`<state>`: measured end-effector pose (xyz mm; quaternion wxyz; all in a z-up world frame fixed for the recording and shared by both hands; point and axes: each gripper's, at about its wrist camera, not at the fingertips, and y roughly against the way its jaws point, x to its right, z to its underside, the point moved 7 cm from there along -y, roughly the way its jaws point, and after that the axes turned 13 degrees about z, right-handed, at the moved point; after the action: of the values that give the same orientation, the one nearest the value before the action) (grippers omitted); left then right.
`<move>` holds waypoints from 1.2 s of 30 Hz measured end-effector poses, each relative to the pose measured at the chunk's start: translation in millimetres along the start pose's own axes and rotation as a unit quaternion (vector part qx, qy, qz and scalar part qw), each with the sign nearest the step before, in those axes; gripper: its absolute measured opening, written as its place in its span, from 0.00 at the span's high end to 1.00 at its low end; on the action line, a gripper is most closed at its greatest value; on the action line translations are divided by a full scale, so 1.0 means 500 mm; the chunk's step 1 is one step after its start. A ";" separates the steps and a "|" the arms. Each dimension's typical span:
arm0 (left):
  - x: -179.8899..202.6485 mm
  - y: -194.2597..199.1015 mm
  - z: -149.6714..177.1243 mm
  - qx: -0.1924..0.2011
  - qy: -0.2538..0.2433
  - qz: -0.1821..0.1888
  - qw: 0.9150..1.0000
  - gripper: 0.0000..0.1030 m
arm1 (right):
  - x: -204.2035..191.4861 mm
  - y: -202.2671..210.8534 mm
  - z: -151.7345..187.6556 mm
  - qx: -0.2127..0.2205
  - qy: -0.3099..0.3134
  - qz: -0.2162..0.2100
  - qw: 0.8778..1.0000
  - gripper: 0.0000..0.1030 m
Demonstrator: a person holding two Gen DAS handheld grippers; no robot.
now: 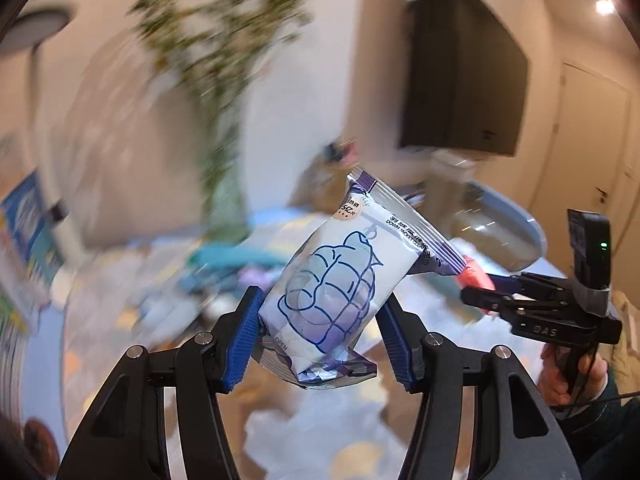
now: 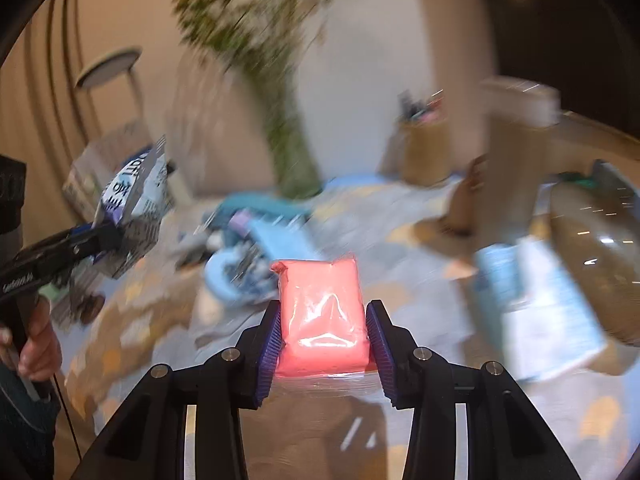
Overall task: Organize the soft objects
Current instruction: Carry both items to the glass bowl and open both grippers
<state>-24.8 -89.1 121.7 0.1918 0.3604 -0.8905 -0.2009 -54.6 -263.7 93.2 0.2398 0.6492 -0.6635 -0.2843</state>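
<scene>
Wipes pack (image 1: 332,292) clamped between left gripper (image 1: 320,332) fingers, tilted, in the air. Pink pack (image 2: 324,320) pinched between right gripper (image 2: 324,340) fingers. Both lifted above the blurred clutter: transport step, I judge. Next move needs a drop spot; none identifiable here.

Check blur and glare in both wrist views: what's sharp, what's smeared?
Left wrist view: wipes pack in the left hand-held gripper is sharp with readable print; the room behind is motion-smeared; a ceiling light blows out top right. Right wrist view: pink packet in the right hand-held gripper is crisp with glare on its plastic wrap; background streaked, edges fisheye-bent.
</scene>
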 end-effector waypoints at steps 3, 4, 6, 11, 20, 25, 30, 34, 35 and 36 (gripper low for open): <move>0.094 -0.052 -0.073 0.011 -0.033 0.037 0.999 0.47 | 0.086 0.038 -0.031 0.015 -0.036 0.027 0.999 0.60; 0.117 -0.065 -0.090 0.013 -0.040 0.047 0.998 0.47 | 0.115 0.051 -0.040 0.021 -0.049 0.037 0.998 0.60; 0.175 -0.106 -0.131 0.016 -0.057 0.067 0.996 0.47 | 0.199 0.082 -0.063 0.037 -0.082 0.064 0.994 0.60; 0.305 -0.243 -0.206 0.007 -0.088 0.094 0.992 0.47 | 0.389 0.141 -0.092 0.059 -0.161 0.126 0.977 0.60; 0.409 -0.518 -0.179 -0.085 -0.066 0.128 0.986 0.47 | 0.604 0.093 -0.053 0.004 -0.250 0.190 0.949 0.59; 0.401 -0.602 -0.156 -0.119 -0.035 0.130 0.984 0.44 | 0.635 0.045 -0.038 -0.034 -0.264 0.189 0.945 0.59; 0.390 -0.602 -0.165 -0.106 0.000 0.153 0.983 0.28 | 0.639 0.048 -0.032 -0.037 -0.262 0.197 0.944 0.28; 0.402 -0.561 -0.173 -0.094 -0.007 0.165 0.982 0.28 | 0.642 0.066 -0.034 -0.031 -0.249 0.218 0.943 0.28; 0.404 -0.546 -0.175 -0.088 -0.011 0.167 0.982 0.28 | 0.638 0.074 -0.032 -0.030 -0.251 0.216 0.943 0.28; 0.406 -0.531 -0.177 -0.083 -0.014 0.167 0.982 0.28 | 0.640 0.074 -0.032 -0.029 -0.253 0.213 0.943 0.28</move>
<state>33.1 -429.6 104.9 0.2392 0.1865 -0.9209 -0.2448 -83.8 -584.3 113.8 0.1377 0.3920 -0.8169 -0.4002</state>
